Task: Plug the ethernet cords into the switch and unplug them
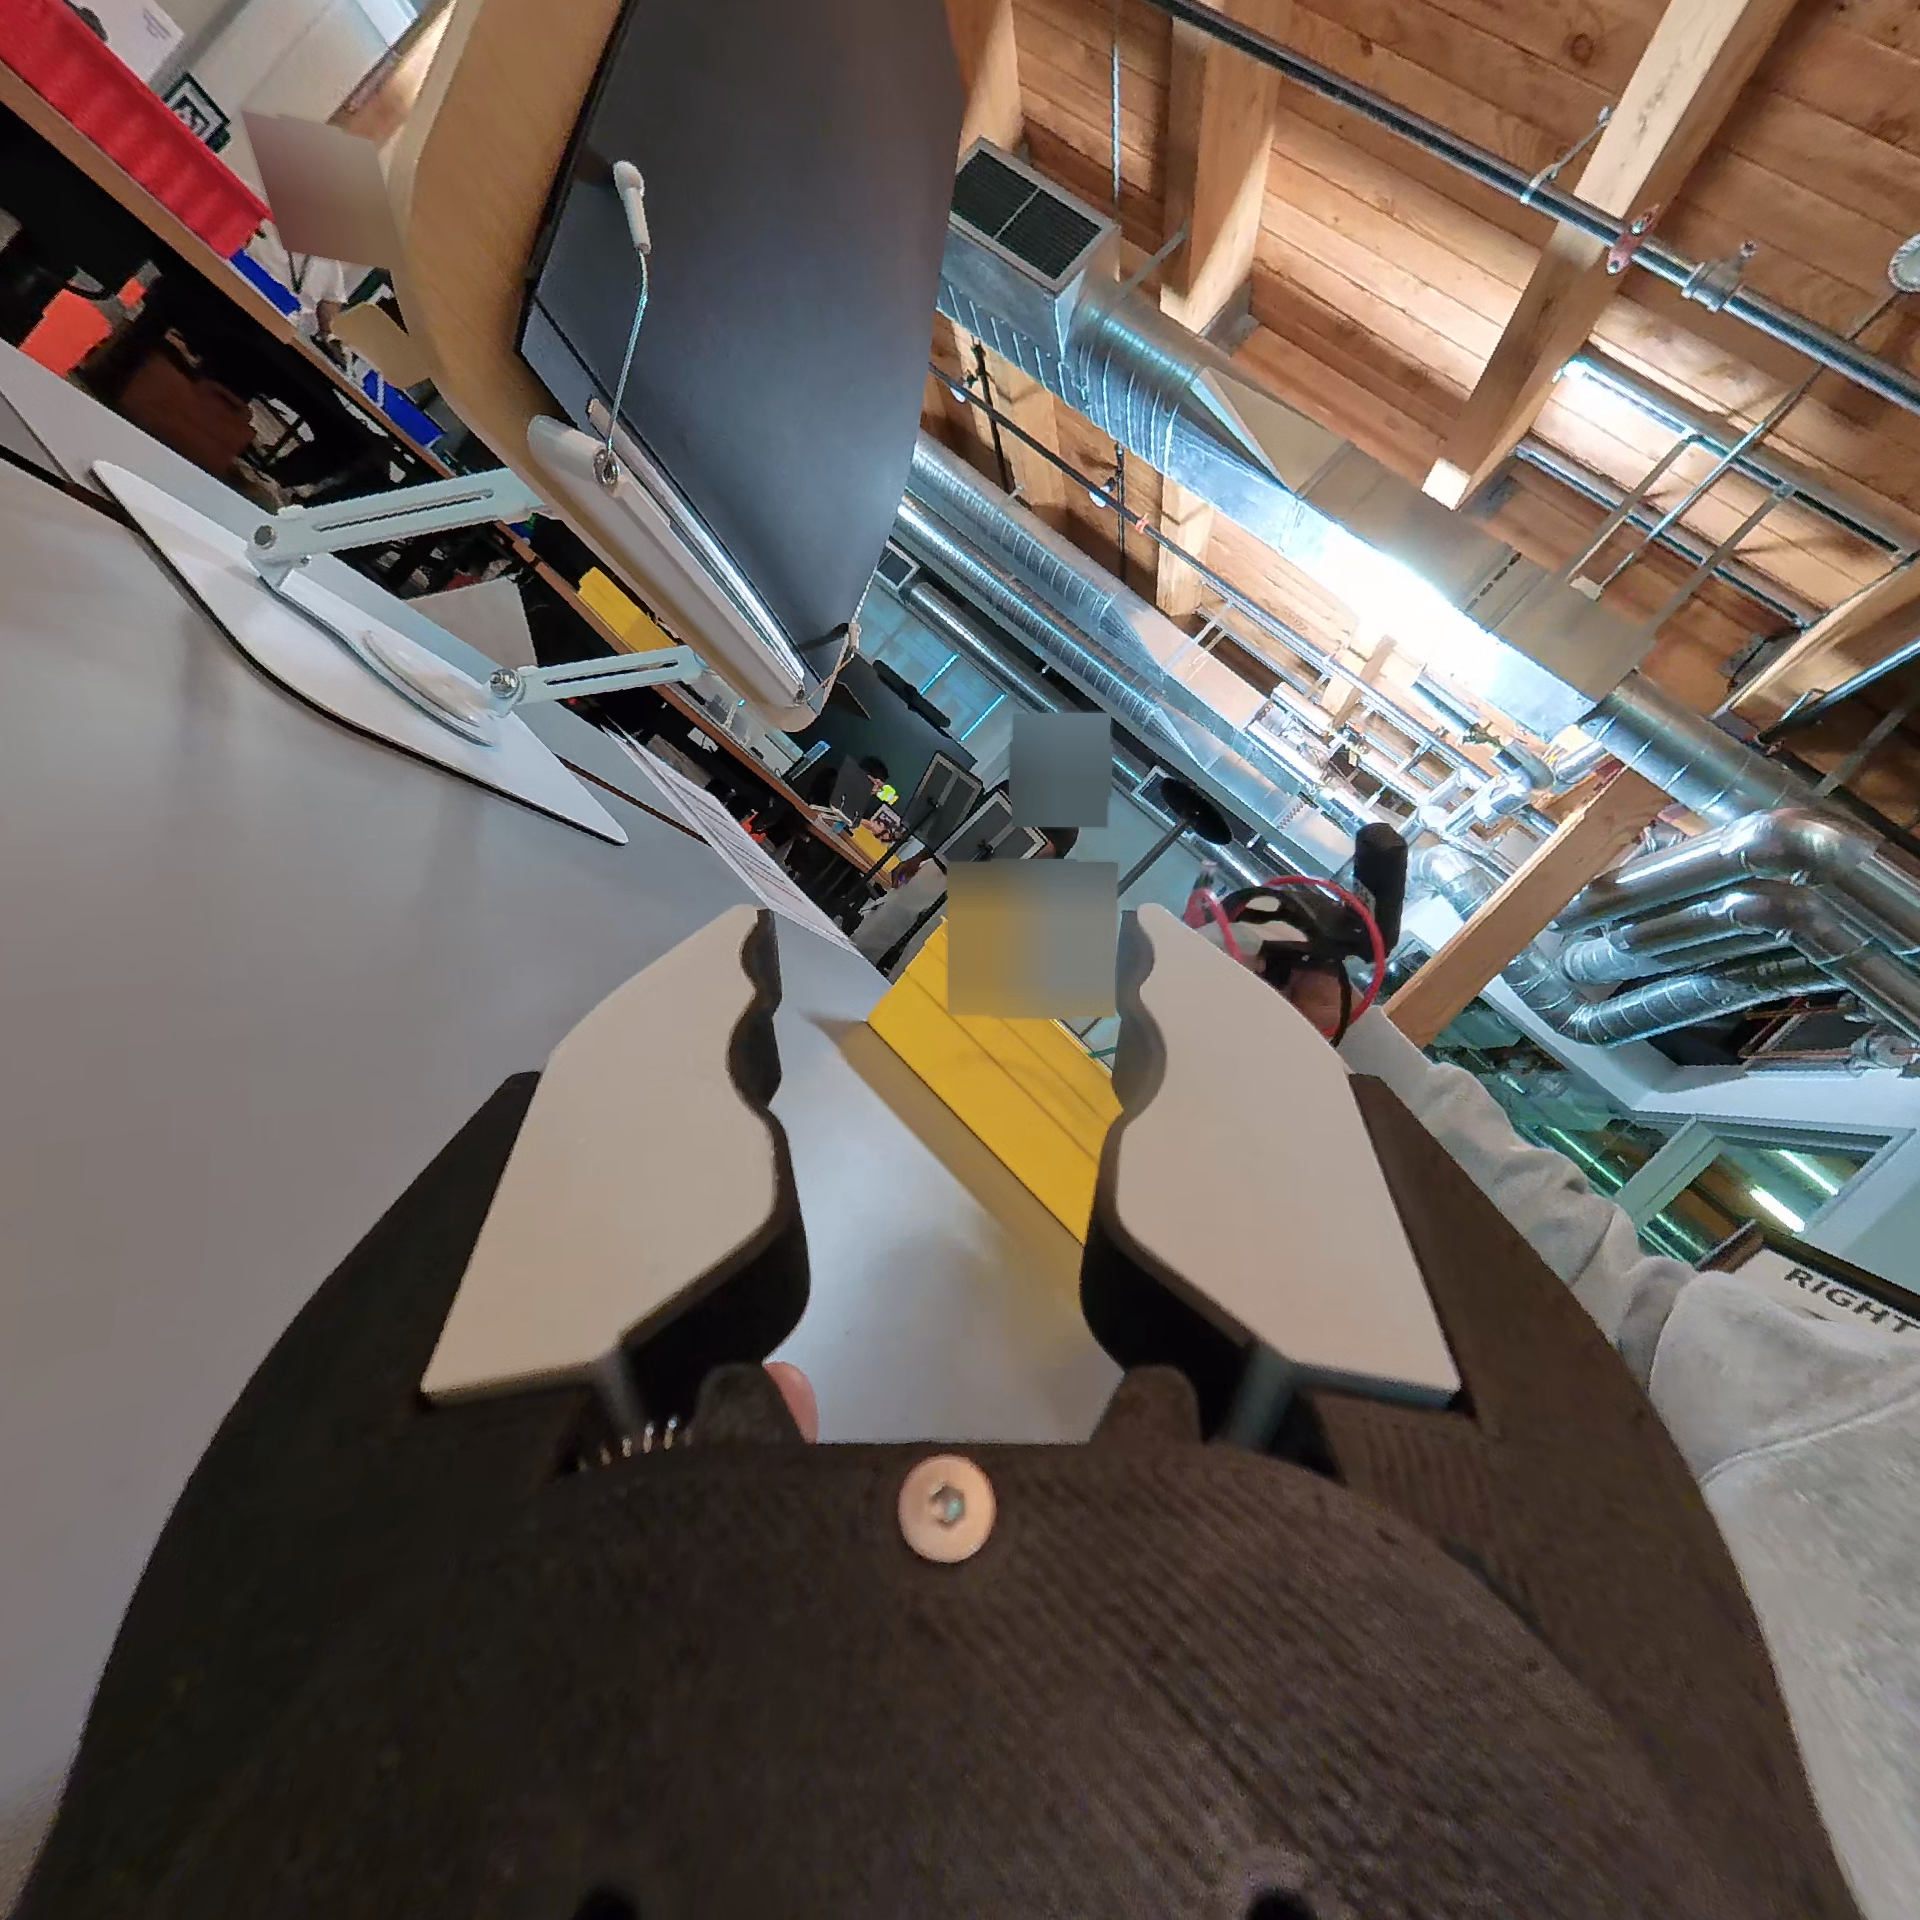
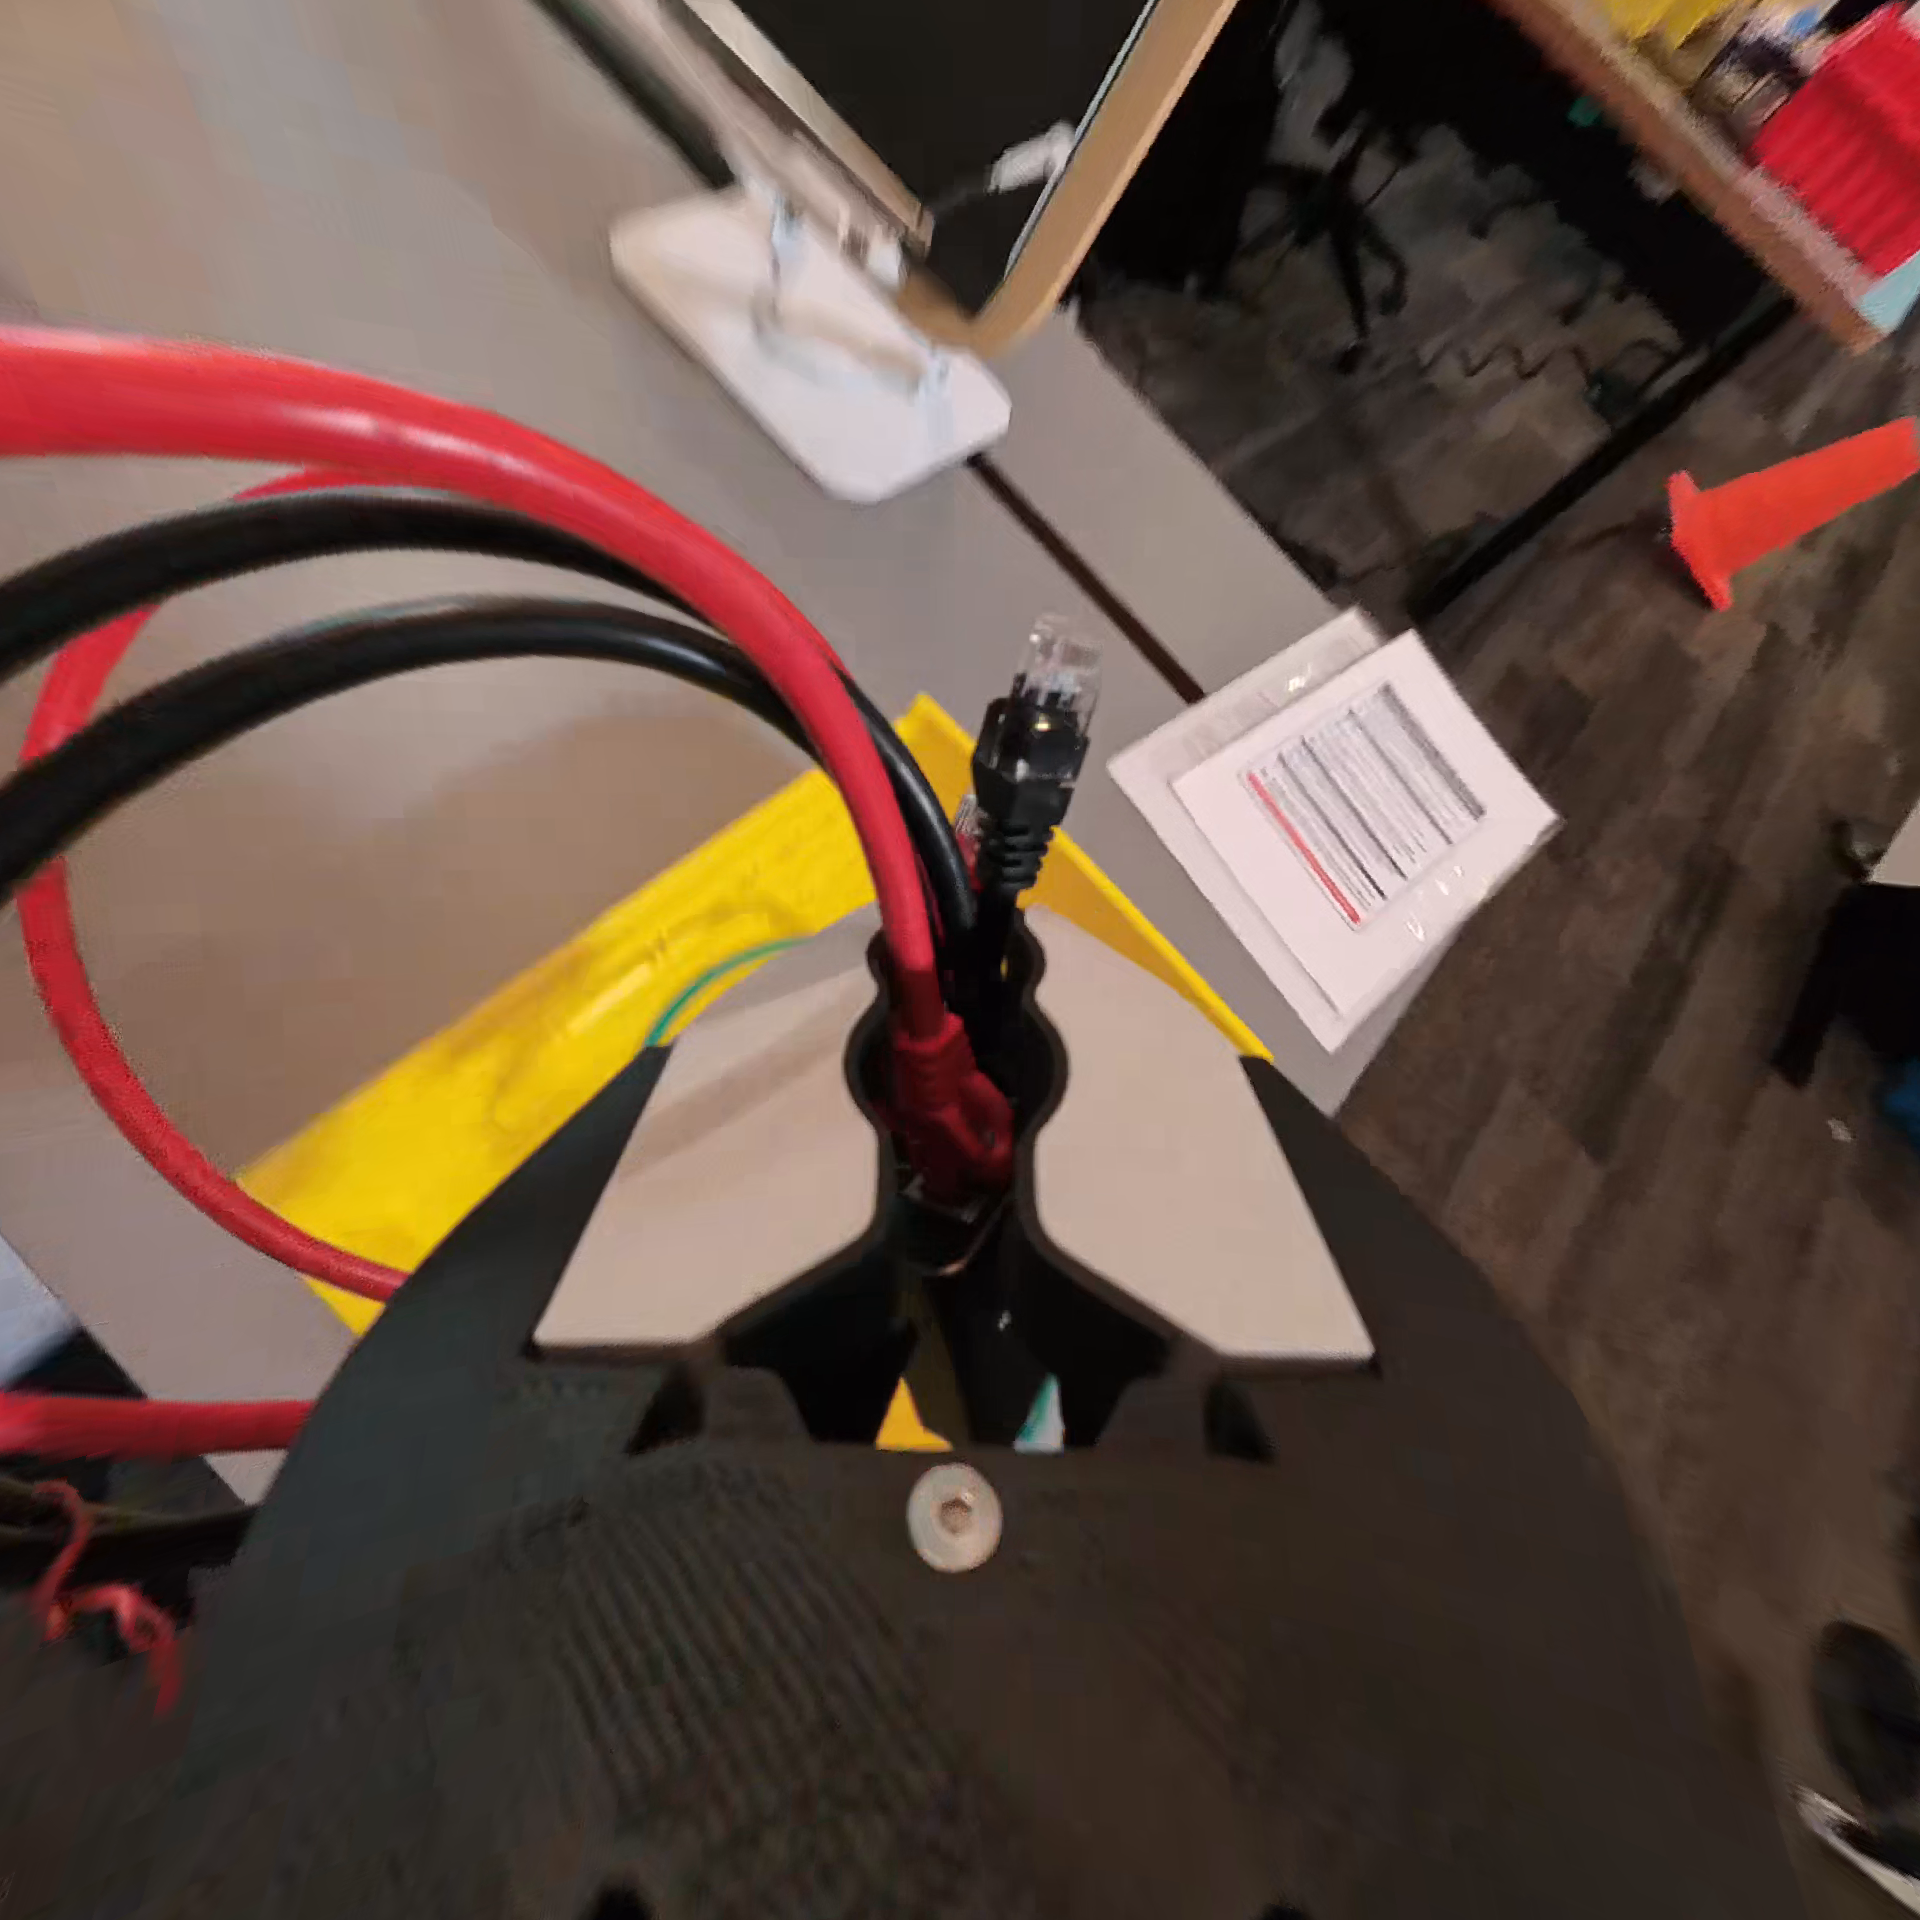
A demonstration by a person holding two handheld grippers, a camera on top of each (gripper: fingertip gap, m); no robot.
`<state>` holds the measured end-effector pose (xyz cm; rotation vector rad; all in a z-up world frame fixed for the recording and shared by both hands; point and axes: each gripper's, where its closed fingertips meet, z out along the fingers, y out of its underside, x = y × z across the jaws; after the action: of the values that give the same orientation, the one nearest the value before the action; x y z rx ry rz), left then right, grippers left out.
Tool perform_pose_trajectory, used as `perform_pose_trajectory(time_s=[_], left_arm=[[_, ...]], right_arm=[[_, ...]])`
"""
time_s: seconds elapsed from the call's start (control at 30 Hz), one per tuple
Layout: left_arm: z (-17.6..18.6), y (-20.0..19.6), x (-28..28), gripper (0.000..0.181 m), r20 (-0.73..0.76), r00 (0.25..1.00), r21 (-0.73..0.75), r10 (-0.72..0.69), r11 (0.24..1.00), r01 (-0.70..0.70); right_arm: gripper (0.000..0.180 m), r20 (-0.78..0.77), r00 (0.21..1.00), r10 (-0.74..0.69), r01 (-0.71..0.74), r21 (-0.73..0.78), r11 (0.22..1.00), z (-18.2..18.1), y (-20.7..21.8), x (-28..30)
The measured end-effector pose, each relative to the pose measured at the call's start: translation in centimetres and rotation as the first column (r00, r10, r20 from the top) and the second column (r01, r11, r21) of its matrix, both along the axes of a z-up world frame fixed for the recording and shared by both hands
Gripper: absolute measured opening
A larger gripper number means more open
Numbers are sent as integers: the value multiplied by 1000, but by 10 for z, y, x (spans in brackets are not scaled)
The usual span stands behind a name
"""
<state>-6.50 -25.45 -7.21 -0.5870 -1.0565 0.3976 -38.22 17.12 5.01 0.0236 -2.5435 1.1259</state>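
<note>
The left gripper (image 1: 948,961) has matt, smooth grey fingers (image 1: 634,1153) on a rough, ridged black plastic body. The red ethernet cord (image 2: 582,488) and black ethernet cord (image 2: 416,644) look glossy and rubbery, the plug (image 2: 1062,660) clear plastic. The table (image 1: 260,935) is smooth, satin grey; the yellow bin (image 2: 540,1049) shiny plastic.

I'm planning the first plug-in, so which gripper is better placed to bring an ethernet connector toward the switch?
Probably the right gripper: it is shut on a bundle of red ethernet cable and black ethernet cable, one black connector pointing forward. The left gripper is open and empty. No switch shows.
</note>
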Motion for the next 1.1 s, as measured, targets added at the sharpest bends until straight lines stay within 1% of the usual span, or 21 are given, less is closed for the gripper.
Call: perform_pose_trajectory(time_s=[0.07,0.13,0.23,0.33,0.4,0.47,0.53,0.6,0.7,0.73,0.77,0.83,0.93,1.03,1.1], left_arm=[[0,0,0,62,0,1000,0,3,1000,-3],[0,-1,0,63,1,1000,0,5,1000,-5],[0,-1,0,63,1,1000,1,9,1000,-9],[0,-1,0,63,1,1000,0,9,1000,-9],[0,-1,0,63,1,1000,1,10,1000,-10],[0,-1,1,63,0,1000,0,11,1000,-11],[0,-1,1,63,-1,1000,1,10,1000,-10],[0,-1,1,63,-2,1000,1,7,1000,-7],[0,-1,1,63,-2,1000,3,3,1000,-3],[0,-1,0,63,-1,1000,3,1,1000,-1],[-1,0,0,63,0,1000,4,-1,1000,1],[-1,0,0,63,1,1000,3,-5,1000,5],[-1,1,0,63,1,1000,2,-7,1000,7],[-1,1,0,63,1,1000,1,-4,1000,4],[-1,0,1,64,0,1000,0,0,1000,0]], right_arm=[[20,-59,998,25,-16,153,988,-20,3,-7],[19,-121,991,64,-24,307,951,-41,6,-12],[19,-204,963,176,-42,531,846,-74,11,-16],[20,-234,931,279,-68,640,765,-100,1,-8],[21,-256,909,329,-59,702,709,-114,-3,-4],[23,-261,904,340,-24,761,648,-125,1,-3],[33,-258,912,318,14,796,605,-132,9,-5],[50,-264,927,268,58,806,590,-132,20,-10],[58,-317,926,203,143,794,591,-118,38,-17],[58,-344,919,191,169,783,599,-110,44,-18],[51,-381,907,178,203,768,607,-101,50,-20],[49,-461,876,141,289,737,611,-82,65,-22],[45,-569,822,24,433,651,624,-58,90,-21],[45,-574,810,-125,487,537,689,-56,104,-3],[41,-513,828,-226,477,432,765,-64,102,21]])
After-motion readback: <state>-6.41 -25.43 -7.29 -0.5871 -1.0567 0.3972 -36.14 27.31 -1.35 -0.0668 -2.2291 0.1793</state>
